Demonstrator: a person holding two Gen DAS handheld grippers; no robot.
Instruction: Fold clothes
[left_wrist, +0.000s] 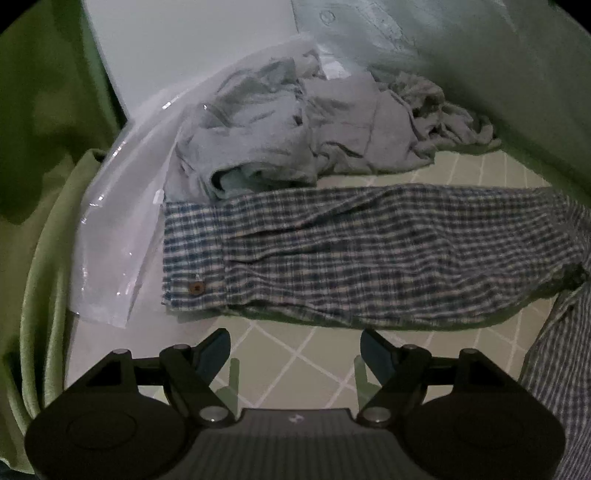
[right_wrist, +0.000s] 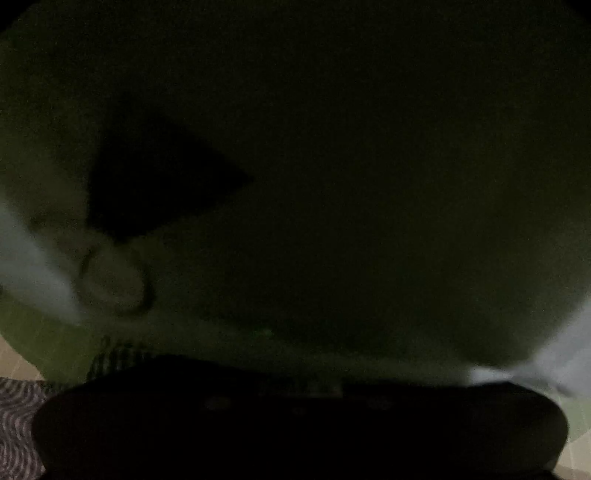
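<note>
A green cloth hangs at the left edge, a clear plastic bag beside it. The checked shirt lies on the tiled mat, sleeve running left to right, buttoned cuff pointing left. Crumpled grey clothes lie behind. The left gripper gapes wide over bare mat. The right gripper is too dark to tell.
</note>
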